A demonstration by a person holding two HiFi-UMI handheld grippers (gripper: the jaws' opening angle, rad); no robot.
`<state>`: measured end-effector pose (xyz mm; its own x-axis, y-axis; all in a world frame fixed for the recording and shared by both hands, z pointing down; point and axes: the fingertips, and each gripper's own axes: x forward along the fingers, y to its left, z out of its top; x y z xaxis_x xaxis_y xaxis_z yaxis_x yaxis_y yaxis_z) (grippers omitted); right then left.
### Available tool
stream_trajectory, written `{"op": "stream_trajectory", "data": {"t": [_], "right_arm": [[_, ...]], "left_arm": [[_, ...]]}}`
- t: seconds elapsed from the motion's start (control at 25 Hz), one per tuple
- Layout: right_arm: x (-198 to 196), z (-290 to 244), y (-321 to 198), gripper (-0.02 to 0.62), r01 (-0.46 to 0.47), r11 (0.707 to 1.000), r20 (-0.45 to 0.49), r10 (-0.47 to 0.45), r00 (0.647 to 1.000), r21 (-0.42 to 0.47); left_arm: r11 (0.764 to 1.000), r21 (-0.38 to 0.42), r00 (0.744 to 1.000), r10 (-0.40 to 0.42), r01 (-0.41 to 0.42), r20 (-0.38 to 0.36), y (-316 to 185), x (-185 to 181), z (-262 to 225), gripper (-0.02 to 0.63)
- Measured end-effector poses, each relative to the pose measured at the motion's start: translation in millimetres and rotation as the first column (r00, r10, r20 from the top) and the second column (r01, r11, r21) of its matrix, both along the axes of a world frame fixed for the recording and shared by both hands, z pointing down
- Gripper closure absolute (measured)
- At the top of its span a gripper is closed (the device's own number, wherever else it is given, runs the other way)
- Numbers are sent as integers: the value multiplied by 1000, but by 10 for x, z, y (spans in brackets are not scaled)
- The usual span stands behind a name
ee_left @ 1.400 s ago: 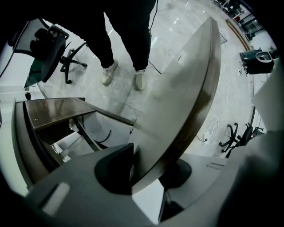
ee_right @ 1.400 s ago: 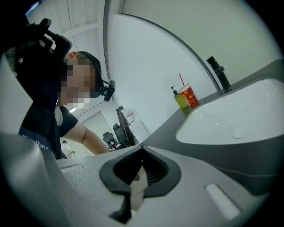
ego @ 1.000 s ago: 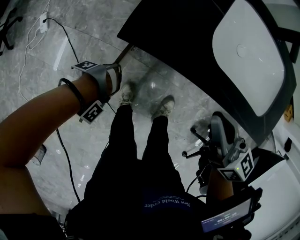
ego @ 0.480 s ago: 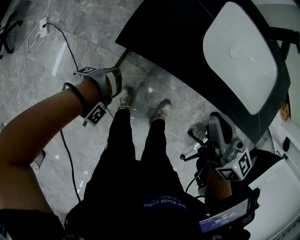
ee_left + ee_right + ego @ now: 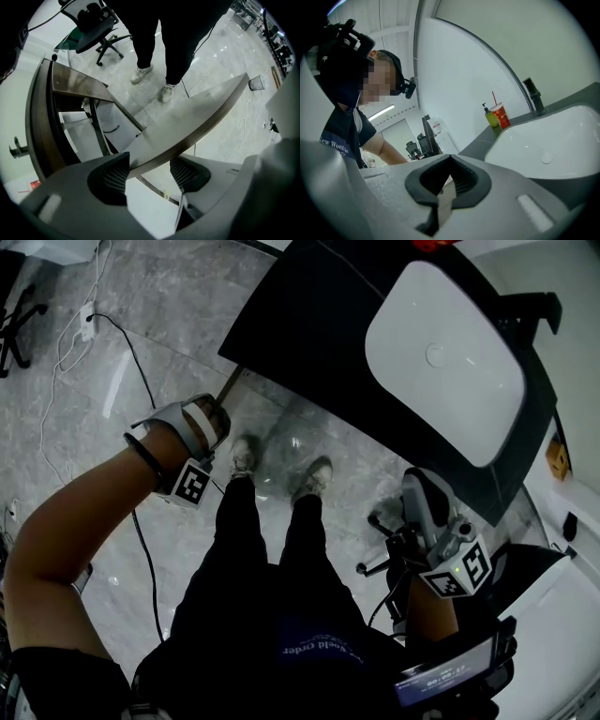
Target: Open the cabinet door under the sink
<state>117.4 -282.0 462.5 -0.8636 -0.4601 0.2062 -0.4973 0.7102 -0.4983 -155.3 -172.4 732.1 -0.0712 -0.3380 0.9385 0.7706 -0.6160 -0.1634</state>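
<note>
The cabinet door (image 5: 197,112) under the sink stands swung out over the floor, and the cabinet's inside (image 5: 79,136) shows behind it. My left gripper (image 5: 149,164) points steeply down with the door's free edge between its pads (image 5: 110,180). Its jaws have just been opening and no longer press on the door. From the head view, the left gripper (image 5: 214,420) sits at the thin door edge (image 5: 232,382), below the black counter (image 5: 309,324) with the white sink (image 5: 441,362). My right gripper (image 5: 417,491) hangs beside the counter. It is shut and empty (image 5: 449,161).
My legs and shoes (image 5: 242,454) stand just in front of the open door. Cables (image 5: 70,296) run over the marble floor. An office chair (image 5: 93,33) and a wire bin (image 5: 257,83) stand farther off. A faucet (image 5: 533,96), a green bottle (image 5: 491,117) and a red cup (image 5: 500,115) sit by the sink (image 5: 553,140).
My left wrist has rolled at the door edge, turning its marker cube. The right gripper has risen a little. The head view has shifted, so the sink sits lower and further left.
</note>
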Motion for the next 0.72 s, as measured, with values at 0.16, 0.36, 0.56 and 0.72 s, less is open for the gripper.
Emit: {"op": "stream_trajectory", "data": {"t": [0.16,0.36,0.56,0.72], "right_arm": [[116,-137,-65,595,-9,1000,2,9,1000,9],[259,-297,-77,595,-26,1000,-1,26,1000,9],[394,-513,-106,595,-37,999,-6,37,999,25],[542,-722,-118,595,-53,997,-14,53,998,55]], "left_arm": [[996,23,996,-81,82,-38,-62,38,-192,348],[985,49,981,-162,168,-104,-157,185,-584,364],[952,32,922,-284,303,-265,-242,546,-1089,390],[906,-59,817,-405,420,-410,-252,958,-1502,417]]}}
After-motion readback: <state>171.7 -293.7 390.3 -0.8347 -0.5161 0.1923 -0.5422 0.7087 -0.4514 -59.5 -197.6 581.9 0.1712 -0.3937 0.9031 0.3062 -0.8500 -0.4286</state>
